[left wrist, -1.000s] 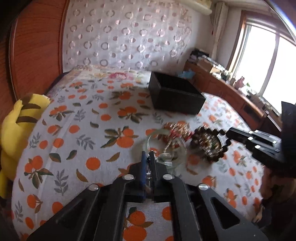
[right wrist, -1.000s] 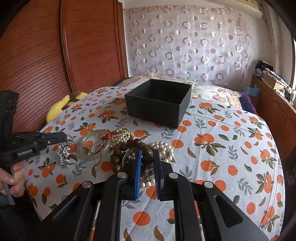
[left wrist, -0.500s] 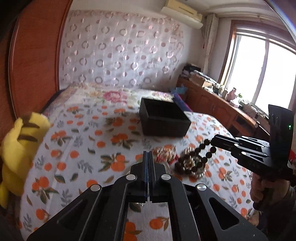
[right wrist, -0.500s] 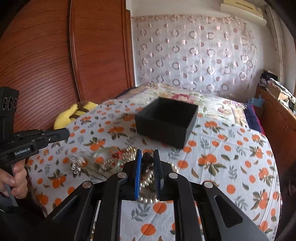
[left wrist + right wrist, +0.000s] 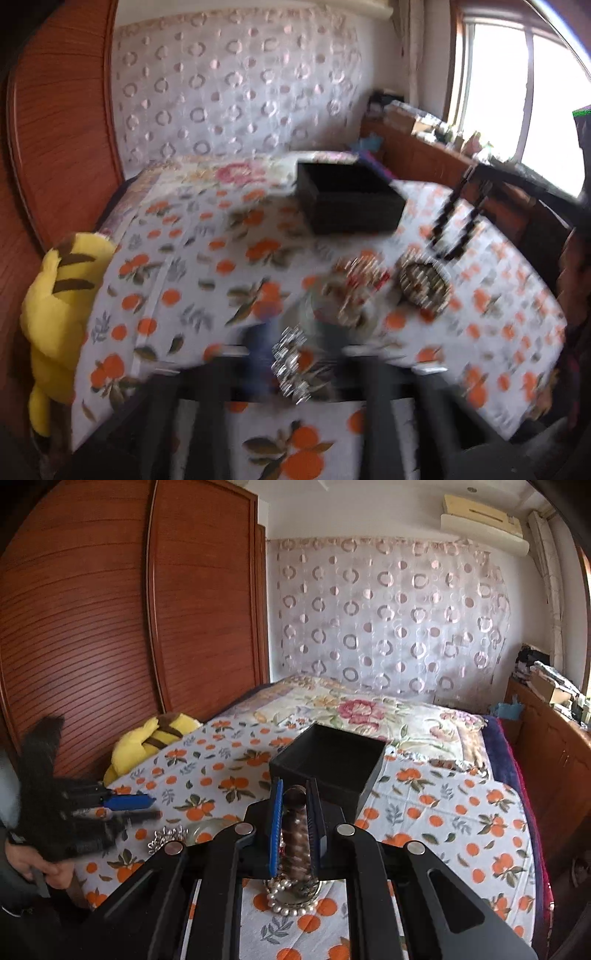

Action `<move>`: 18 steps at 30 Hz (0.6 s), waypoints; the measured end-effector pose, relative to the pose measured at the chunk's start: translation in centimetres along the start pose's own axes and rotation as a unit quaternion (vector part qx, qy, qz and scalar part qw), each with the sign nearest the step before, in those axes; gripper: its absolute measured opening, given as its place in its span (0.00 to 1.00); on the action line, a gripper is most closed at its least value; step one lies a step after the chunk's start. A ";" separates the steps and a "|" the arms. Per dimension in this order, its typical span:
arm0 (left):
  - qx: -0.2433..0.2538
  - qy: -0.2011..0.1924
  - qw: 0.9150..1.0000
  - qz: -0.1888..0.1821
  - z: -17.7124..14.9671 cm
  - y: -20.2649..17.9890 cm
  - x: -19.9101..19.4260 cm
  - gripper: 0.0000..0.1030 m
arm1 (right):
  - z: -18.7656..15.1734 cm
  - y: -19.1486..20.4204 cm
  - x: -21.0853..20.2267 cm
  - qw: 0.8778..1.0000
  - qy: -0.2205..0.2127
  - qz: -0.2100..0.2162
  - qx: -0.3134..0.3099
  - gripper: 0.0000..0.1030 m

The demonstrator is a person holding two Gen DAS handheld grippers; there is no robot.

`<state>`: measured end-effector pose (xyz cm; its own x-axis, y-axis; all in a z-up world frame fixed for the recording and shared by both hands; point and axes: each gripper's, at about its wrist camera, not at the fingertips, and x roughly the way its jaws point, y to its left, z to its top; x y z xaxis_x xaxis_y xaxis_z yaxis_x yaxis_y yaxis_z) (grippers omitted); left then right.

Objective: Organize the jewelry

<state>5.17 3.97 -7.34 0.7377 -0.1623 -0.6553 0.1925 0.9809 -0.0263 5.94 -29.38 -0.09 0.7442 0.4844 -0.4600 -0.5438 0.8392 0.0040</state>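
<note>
Jewelry, mixed lot, on an orange-print bedspread [image 5: 461,823].

- Dark bead bracelet [image 5: 295,827]: 1, round brown-black beads, glossy. Pinched between the narrowly set jaws of the right gripper [image 5: 294,794] and lifted clear of the cloth; in the left wrist view it hangs as a blurred loop [image 5: 456,229] near the box.
- Pearl strand [image 5: 290,901]: 1, cream-white, lying below the right gripper.
- Silver rhinestone piece [image 5: 291,363]: 1, sparkling, lying between the fingers of the left gripper [image 5: 295,354], whose jaws have just been opening and stand spread, not pressing on it.
- Clear bangle [image 5: 207,829]: 1, partly hidden.
- Black box [image 5: 328,764]: 1, open-topped, inside dark, contents cannot be told.
- Yellow plush toy [image 5: 147,740]: 1, at the bed edge.
</note>
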 end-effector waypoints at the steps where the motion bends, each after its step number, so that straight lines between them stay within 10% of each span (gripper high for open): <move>1: 0.004 0.002 1.000 -0.001 -0.3 0.0 0.1 0.67 | 0.1 -0.1 -0.2 1.000 -0.002 -0.002 -0.001 0.13; 18: -0.030 0.070 0.996 -0.040 -1.8 0.2 3.0 0.81 | -1.1 -0.6 -0.1 1.000 0.013 -0.009 0.008 0.13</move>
<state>6.27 3.86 -10.71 0.6238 -0.2270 -0.7479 0.2042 0.9710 -0.1244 5.75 -30.16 -1.04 0.7431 0.4635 -0.4826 -0.5244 0.8514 0.0102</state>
